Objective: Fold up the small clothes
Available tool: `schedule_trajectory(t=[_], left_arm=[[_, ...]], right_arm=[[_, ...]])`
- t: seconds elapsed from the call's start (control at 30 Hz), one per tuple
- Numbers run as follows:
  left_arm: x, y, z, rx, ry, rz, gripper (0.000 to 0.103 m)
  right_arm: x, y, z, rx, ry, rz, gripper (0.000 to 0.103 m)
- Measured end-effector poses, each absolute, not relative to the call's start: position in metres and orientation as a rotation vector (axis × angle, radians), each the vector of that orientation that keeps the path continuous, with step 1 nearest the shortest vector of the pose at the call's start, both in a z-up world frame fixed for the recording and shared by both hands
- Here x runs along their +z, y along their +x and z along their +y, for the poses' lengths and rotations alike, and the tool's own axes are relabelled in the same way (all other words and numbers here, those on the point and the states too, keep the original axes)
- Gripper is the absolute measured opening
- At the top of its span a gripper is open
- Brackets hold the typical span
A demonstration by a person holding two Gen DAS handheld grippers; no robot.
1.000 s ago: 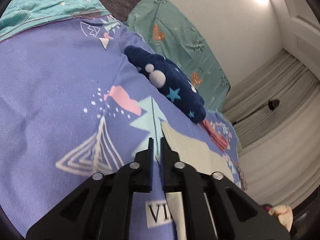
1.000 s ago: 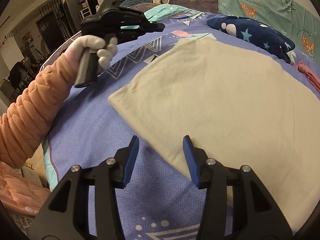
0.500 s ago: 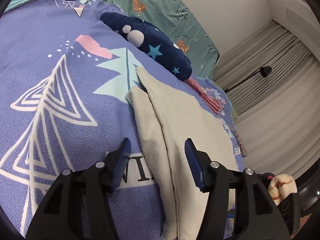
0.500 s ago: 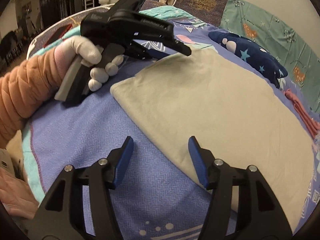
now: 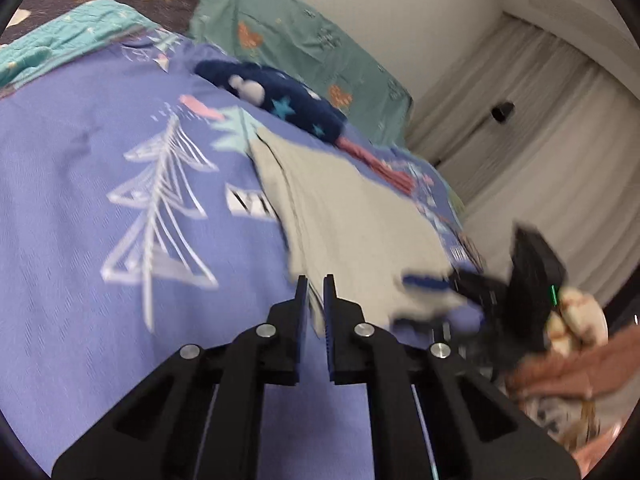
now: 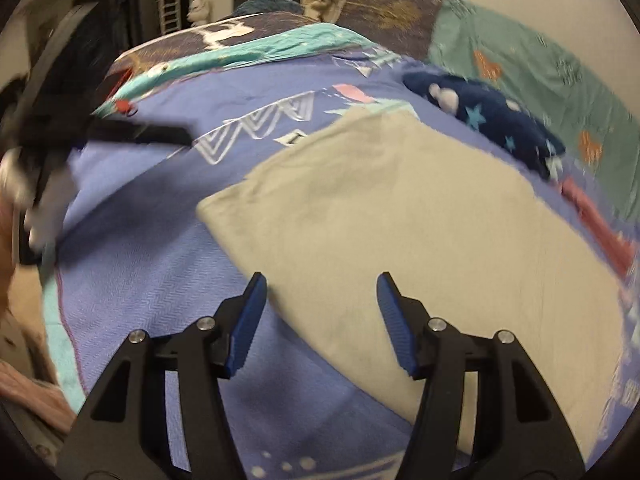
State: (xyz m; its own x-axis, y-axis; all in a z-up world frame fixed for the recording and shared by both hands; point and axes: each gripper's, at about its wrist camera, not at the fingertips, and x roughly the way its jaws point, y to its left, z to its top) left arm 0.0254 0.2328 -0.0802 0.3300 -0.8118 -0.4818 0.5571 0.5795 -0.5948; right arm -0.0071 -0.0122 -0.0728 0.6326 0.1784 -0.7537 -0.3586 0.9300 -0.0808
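A folded beige cloth (image 6: 400, 220) lies flat on the purple patterned bedspread (image 6: 152, 248); it also shows in the left wrist view as the beige cloth (image 5: 352, 208). My right gripper (image 6: 320, 292) is open, with its blue pads straddling the cloth's near edge, not pressing on it. The left wrist view shows it blurred as the right gripper (image 5: 404, 300) at the cloth's corner. My left gripper (image 5: 316, 278) is closing, jaws almost together with nothing between them. From the right wrist it appears as the left gripper (image 6: 186, 135), blurred, over bare bedspread left of the cloth.
A navy star-print garment (image 6: 492, 116) and a pink item (image 6: 592, 220) lie beyond the beige cloth. A green printed sheet (image 6: 540, 64) covers the far side by the wall. The bed's edge (image 6: 60, 320) drops off at the left. Curtains (image 5: 540, 160) hang past the bed.
The left gripper opened beside the cloth's far corner, then drew back to the left and closed with nothing in it. The right gripper opened a little wider and kept its place.
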Motion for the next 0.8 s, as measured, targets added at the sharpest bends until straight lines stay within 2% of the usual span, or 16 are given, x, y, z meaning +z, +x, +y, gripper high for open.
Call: schedule_trajectory(t=[0.03,0.1,0.13,0.17,0.2,0.23,0.27,0.33,0.37,0.53,0.8], left_arm=[[-0.081,0.015,0.226,-0.944,-0.303,0.837,0.007],[-0.084,0.004,0.210,-0.964,-0.208,0.846,0.015],[-0.087,0.002,0.205,-0.965,-0.177,0.851,0.020],[-0.089,0.003,0.199,-0.956,-0.145,0.853,0.034],[-0.092,0.004,0.194,-0.941,-0.113,0.853,0.038],[-0.095,0.008,0.188,-0.932,-0.083,0.859,0.038],[-0.095,0.011,0.184,-0.933,-0.073,0.866,0.038],[-0.090,0.017,0.179,-0.969,-0.093,0.849,0.027],[-0.084,0.020,0.180,-1.001,-0.121,0.829,0.008],[-0.061,0.015,0.187,-1.023,-0.186,0.758,0.006],[-0.073,0.019,0.231,-0.847,-0.311,0.768,0.004]], right_arm=[[-0.071,-0.009,-0.021,0.289,-0.200,0.841,0.059],[-0.066,-0.007,-0.038,0.236,-0.149,0.852,0.059],[-0.065,-0.008,-0.043,0.215,-0.134,0.856,0.059],[-0.063,-0.008,-0.049,0.197,-0.122,0.858,0.059],[-0.061,-0.011,-0.053,0.179,-0.112,0.857,0.059],[-0.059,-0.013,-0.056,0.170,-0.109,0.854,0.059],[-0.058,-0.015,-0.058,0.164,-0.107,0.851,0.060],[-0.057,-0.016,-0.058,0.161,-0.111,0.846,0.060],[-0.056,-0.018,-0.056,0.160,-0.116,0.845,0.061],[-0.058,-0.033,-0.045,0.171,-0.141,0.843,0.061],[-0.077,-0.032,0.015,0.296,-0.296,0.846,0.061]])
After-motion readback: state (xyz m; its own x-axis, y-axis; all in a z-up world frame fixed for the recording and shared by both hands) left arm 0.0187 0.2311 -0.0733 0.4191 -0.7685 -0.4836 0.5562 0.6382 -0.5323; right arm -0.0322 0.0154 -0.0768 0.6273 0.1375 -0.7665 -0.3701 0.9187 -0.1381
